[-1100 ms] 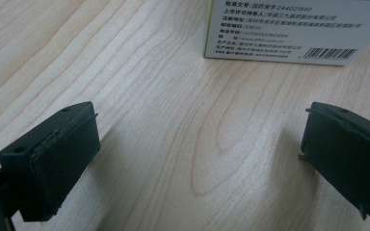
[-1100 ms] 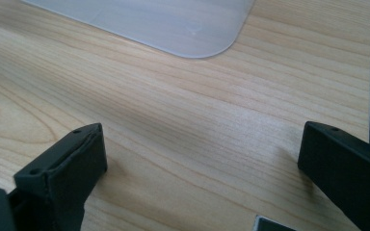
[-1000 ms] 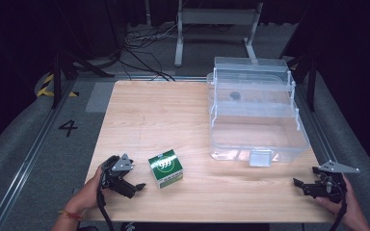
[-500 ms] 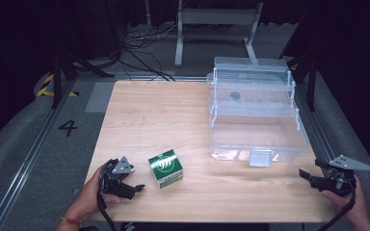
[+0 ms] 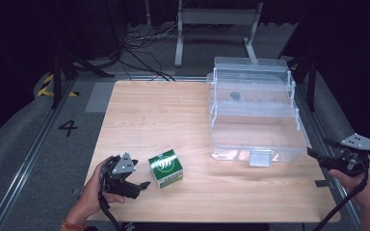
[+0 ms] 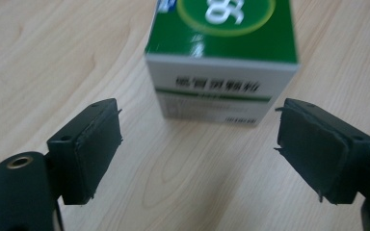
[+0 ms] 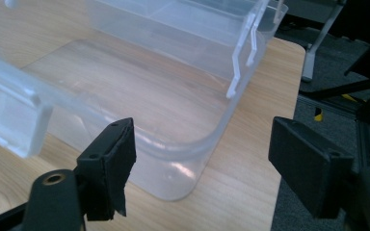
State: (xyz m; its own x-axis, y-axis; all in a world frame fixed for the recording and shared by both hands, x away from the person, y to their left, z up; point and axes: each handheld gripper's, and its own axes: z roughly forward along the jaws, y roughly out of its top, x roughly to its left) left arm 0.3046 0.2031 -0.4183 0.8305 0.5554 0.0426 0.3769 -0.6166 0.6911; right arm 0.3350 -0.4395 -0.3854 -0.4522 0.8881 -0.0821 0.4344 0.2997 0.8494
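**Two open claws near a green box and a clear storage case**

Nearest the viewer, at the bench's front edge, a person's left hand holds the left claw just beside a small green and white box. In the left gripper view its jaws stand apart with the box ahead of them, not between the pads; the claw is released and holds nothing, though its jaws have just been closing a little. The box sits flat on the wooden bench, near the front edge, left of centre.

At the bench's front right corner the right claw is also released and empty, its jaws having just been narrowing. The right gripper view shows the rounded corner of the clear plastic case between and beyond the pads, close but not touched.

Risks, as a judgement: if the left claw closes before the box is properly between the pads, a pad could strike its near face and push it along the bench or tip it. The right claw, so close to the case, could knock its thin wall or the latch at the front.

Room: the box has open bench behind it and to its left. The case fills the right side, its tiered trays folded open toward the far edge. Beyond the bench lie a dark floor, cables and a metal stand.
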